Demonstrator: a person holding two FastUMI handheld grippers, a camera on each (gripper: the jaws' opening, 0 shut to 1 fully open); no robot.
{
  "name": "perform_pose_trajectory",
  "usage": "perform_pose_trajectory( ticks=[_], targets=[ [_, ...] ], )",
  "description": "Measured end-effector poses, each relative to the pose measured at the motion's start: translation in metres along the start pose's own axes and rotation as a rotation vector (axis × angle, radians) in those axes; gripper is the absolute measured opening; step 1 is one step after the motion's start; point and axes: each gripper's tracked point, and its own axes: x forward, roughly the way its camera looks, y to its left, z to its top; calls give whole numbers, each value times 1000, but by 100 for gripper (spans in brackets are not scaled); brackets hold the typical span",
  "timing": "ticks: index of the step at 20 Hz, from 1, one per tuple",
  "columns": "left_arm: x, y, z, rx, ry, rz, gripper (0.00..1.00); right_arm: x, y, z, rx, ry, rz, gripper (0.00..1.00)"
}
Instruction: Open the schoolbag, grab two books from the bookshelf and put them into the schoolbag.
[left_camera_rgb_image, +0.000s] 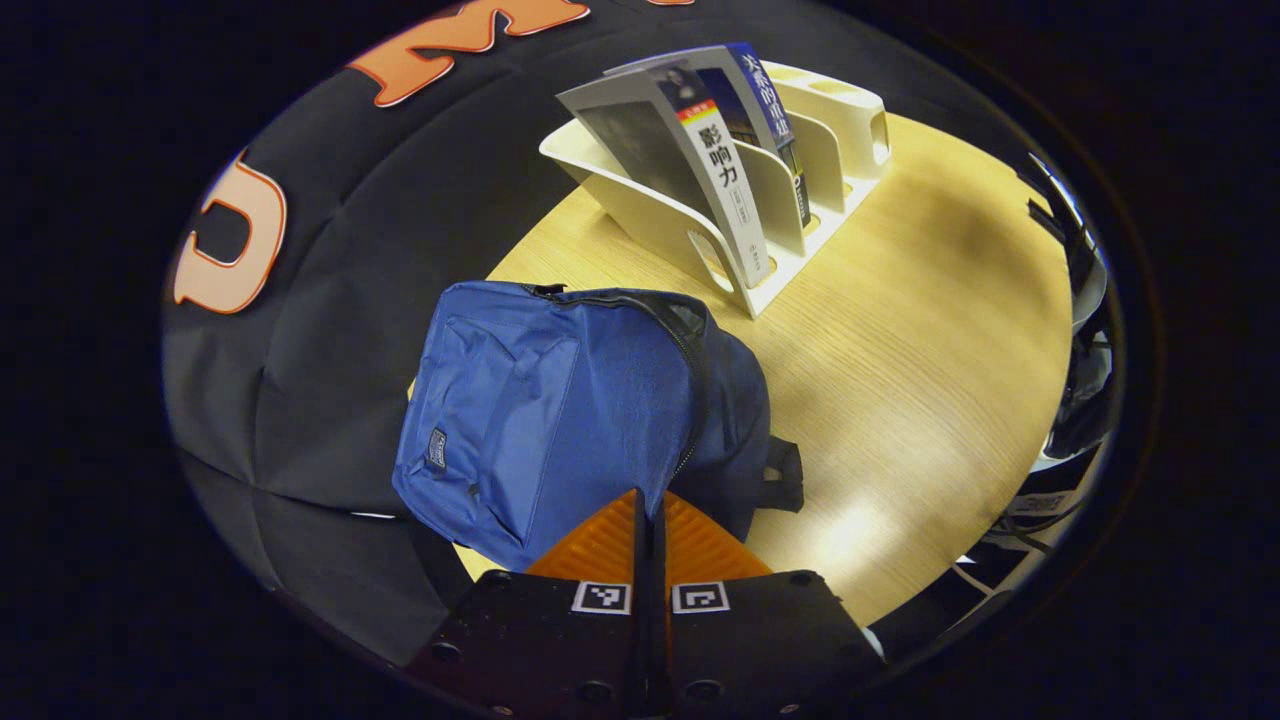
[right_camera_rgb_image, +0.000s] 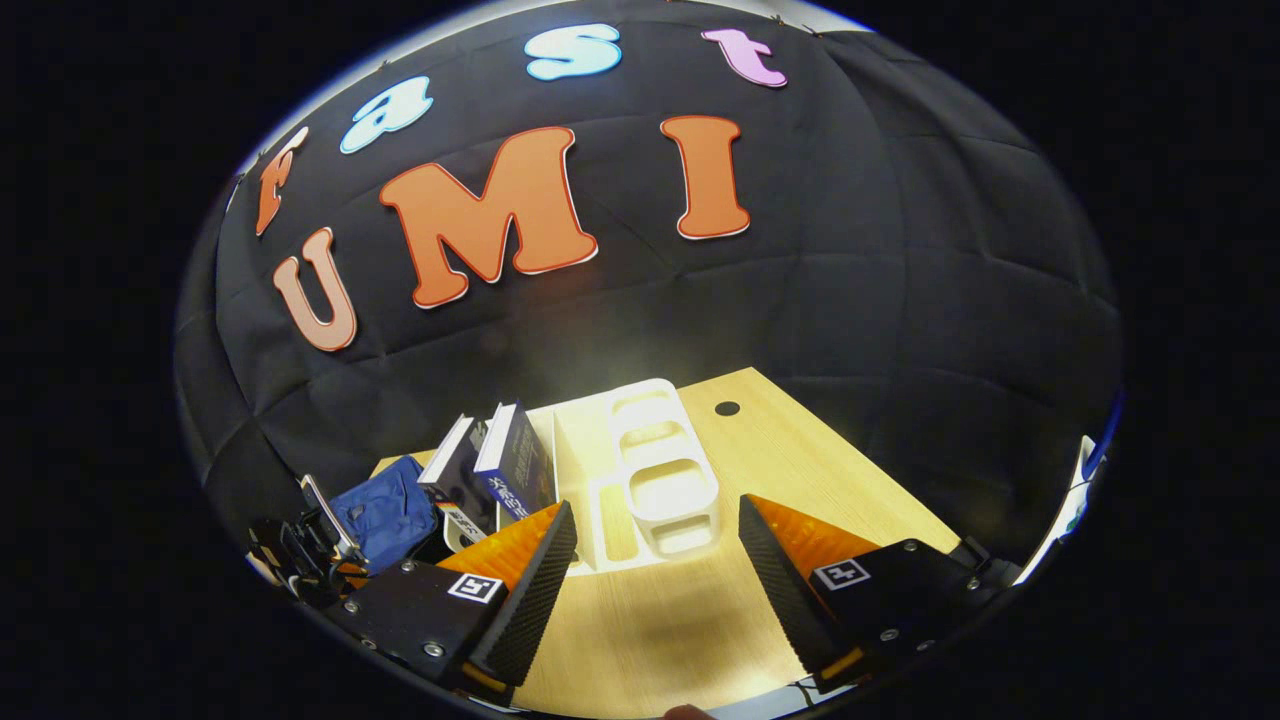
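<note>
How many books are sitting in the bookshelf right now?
2. The grey-spined book leans in the front slot of the white bookshelf; the blue-spined book leans in the slot behind it. The other slots look empty, though the dividers hide parts of them.

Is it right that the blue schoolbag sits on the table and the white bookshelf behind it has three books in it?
Not quite. The left gripper view shows two books in the white bookshelf, not three. The blue schoolbag does sit on the table.
</note>
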Motion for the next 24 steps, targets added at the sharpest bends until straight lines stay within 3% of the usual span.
perform_pose_trajectory(
  ticks=[1,6,17,24],
  targets=[
    [-6,8,3,2,-11,-18,1,-2,8,1,5,-3,-6,97],
    [-32,64,15,23,-58,-90,1,-15,46,2,4,-32,-57,100],
    [-34,202,47,97,-197,11,1,-37,118,-1,-30,-50,-88,97],
    [-21,209,43,75,-224,-16,1,-23,164,17,-94,17,-27,97]
  ],
)
